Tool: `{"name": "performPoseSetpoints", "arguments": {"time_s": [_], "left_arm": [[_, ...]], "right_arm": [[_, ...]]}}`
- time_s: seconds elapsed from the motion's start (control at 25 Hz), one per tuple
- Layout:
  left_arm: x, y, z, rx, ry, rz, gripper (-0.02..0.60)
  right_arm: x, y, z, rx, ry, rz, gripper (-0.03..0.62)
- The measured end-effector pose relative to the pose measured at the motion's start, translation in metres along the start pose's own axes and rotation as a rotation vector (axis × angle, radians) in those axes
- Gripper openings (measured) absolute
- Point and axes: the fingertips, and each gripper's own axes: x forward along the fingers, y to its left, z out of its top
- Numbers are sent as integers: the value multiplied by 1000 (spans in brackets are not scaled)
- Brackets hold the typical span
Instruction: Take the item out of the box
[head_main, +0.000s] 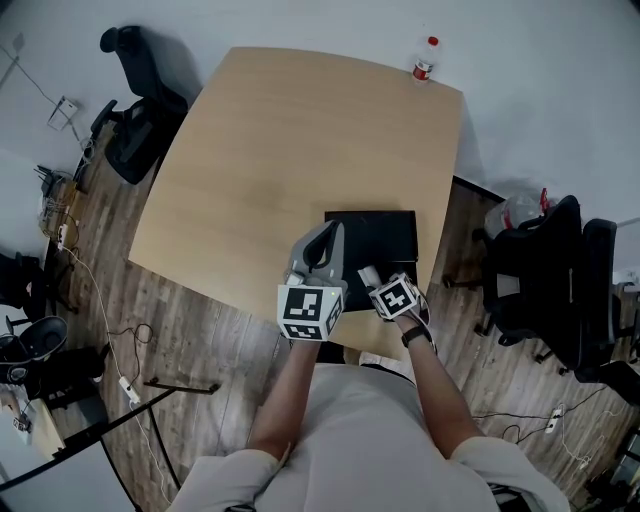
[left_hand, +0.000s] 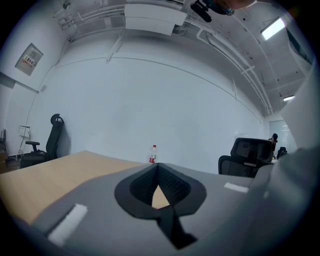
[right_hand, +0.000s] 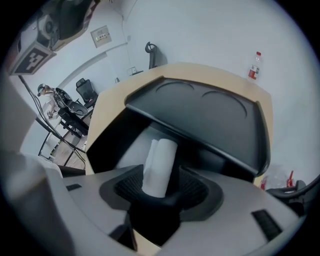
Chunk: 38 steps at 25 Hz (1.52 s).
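Observation:
The black box lies near the front right edge of the table, its lid raised over a dark interior. A white roll stands in the box. My right gripper reaches into the box from the near side; its jaws stand wide on either side of the roll, and a thin gap shows beside it. In the head view the right gripper is at the box's near edge. My left gripper hovers just left of the box, jaws shut with nothing held; in its own view the left gripper's tips meet.
The wooden table spreads beyond the box. A plastic bottle with a red cap stands at its far right corner. Black office chairs stand at the far left and at the right. Cables lie on the wooden floor.

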Motion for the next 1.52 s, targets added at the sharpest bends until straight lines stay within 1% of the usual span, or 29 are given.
{"name": "performPoseSetpoints", "arguments": {"time_s": [0.24,0.28,0.32,0.36,0.48,0.64,0.8,1.0,1.16,1.32,1.4,1.52], "left_arm": [[-1,0,-2,7,10,-3,8],[-1,0,-2,8,10,-3,8],[-1,0,-2,9,10,-3,8],[-1,1,-2,9,10,-3,8],[-1,-1,-1,10,8,-4,8],[-4,-3,1,15,2,-6,8],[-7,-3,4,16,-7,-4,8],[-11,-6,8,-9,-23,-10,8],[-14,-9,13,-4,-32,-15,8],[-16,-16,16,-9,-41,-22,8],[-17,-23,20,-7,-50,-30,8],[-22,-33,25,7,-57,-38,8]], "right_arm": [[3,1,-6,1,13,7,199],[3,1,-5,-4,11,8,191],[3,2,-3,-11,5,10,160],[2,3,-1,-22,2,13,150],[-2,3,1,-48,1,12,142],[-5,1,-2,-34,-10,-8,133],[-14,2,1,-6,-46,-8,133],[-29,9,5,40,-109,22,133],[-45,12,10,47,-156,22,132],[-60,7,13,69,-226,25,132],[-70,1,13,83,-258,13,133],[-89,-8,13,111,-308,-32,133]]}}
